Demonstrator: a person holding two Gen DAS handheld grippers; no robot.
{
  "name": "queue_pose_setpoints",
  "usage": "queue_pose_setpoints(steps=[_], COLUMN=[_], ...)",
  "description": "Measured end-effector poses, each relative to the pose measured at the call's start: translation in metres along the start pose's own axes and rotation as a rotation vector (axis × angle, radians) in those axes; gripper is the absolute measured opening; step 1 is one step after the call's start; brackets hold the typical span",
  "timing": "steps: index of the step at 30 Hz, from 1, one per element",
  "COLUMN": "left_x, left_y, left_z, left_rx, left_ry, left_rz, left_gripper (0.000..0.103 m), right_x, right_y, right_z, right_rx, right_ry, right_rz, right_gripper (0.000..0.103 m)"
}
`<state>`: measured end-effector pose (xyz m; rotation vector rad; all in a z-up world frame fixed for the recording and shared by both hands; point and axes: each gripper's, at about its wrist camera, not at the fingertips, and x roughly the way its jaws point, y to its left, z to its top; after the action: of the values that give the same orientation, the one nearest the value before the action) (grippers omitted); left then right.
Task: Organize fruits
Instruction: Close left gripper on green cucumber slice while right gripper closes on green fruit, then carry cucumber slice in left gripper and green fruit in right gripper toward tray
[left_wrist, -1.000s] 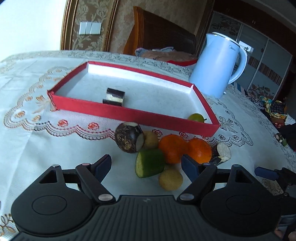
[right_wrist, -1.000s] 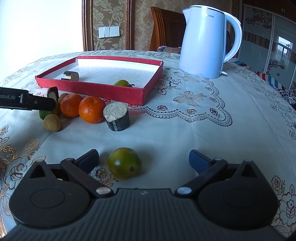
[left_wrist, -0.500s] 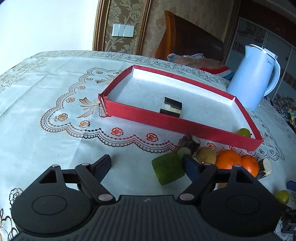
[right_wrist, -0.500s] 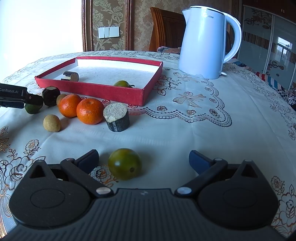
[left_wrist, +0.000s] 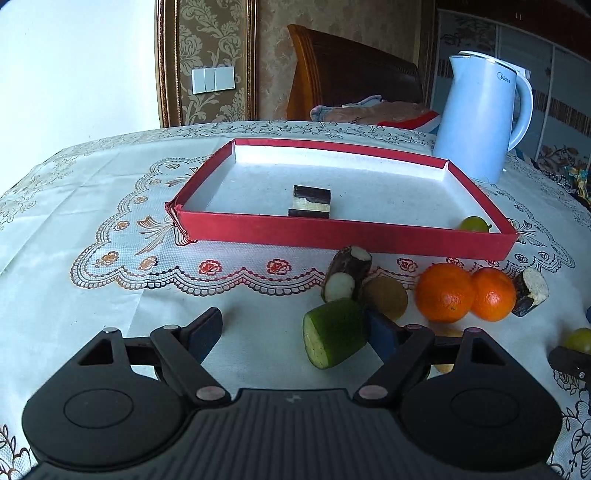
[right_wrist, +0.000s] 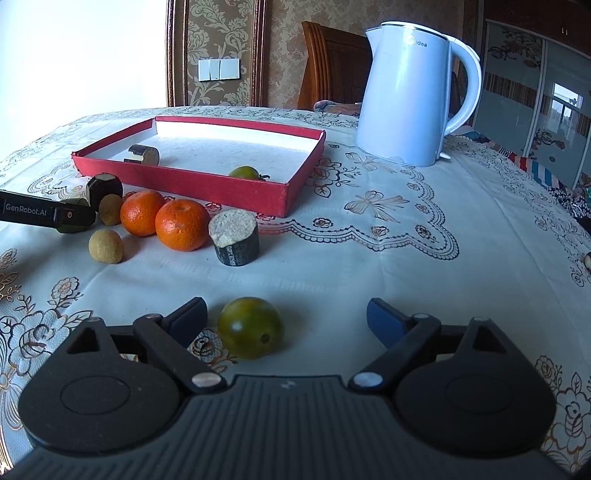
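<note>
Right wrist view: green tomato sits on the table between the spread fingers of the right tool, nearer the left pad, not touched. Jaws have just been closing in on it, no pinch yet. Left wrist view: left tool spread too, green cut piece lying against its right pad, left pad well apart from it, so nothing gripped.

Red tray further back holds only a dark cut chunk and one small green fruit in its near right corner. Left outside, just in front of the tray: two oranges, two small tan fruits, a dark cut piece, a dark stump with pale top, plus both greens at the tools. White kettle stands far right of the tray.

Judged early: two in, roughly eight to go.
</note>
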<state>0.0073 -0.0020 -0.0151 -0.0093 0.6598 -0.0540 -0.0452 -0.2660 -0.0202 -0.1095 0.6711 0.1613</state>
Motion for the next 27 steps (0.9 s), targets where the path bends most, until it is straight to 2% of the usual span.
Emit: queue_pose_setpoints(steps=[2,4,6,8,10,14,16,21,27], left_x=[-0.001,-0.003,-0.005,-0.005,-0.006,-0.008,-0.008,-0.009,-0.009], left_y=[0.002,0.003,0.003,0.000,-0.004,-0.007,-0.008,-0.007,-0.006], left_z=[0.000,0.000,-0.001,-0.002,-0.003,-0.004,-0.003,-0.004,-0.004], left_rx=[-0.012,-0.018,-0.016,-0.005,0.016,0.034,0.037,0.039,0.036], left_ry=[-0.008,-0.017,-0.024,-0.018,-0.021,-0.033,-0.032,-0.039,-0.040], left_rz=[-0.001,-0.018,-0.050,-0.089,-0.087,-0.095,-0.095,-0.089,-0.088], left_gripper=[0.082,0.075,0.056,0.044,0.042,0.034,0.034,0.034,0.034], right_x=[-0.001,-0.002,-0.002,-0.002,-0.002,-0.003,-0.003,-0.004,-0.005], right_y=[-0.001,-0.003,-0.003,-0.003,-0.001,0.002,0.001,0.003,0.005], right_z=[0.000,-0.001,-0.001,-0.001,-0.002,-0.002,-0.002,-0.003,-0.003], right_rx=[0.006,0.013,0.018,0.015,0.005,-0.004,-0.002,-0.013,-0.027], right_ry=[-0.006,-0.013,-0.015,-0.014,-0.019,-0.025,-0.028,-0.034,-0.041], right_rz=[0.002,0.011,0.009,0.008,0.007,0.018,0.026,0.027,0.013], right_gripper=[0.089,0.085,0.082,0.077,0.074,0.054,0.045,0.035,0.035])
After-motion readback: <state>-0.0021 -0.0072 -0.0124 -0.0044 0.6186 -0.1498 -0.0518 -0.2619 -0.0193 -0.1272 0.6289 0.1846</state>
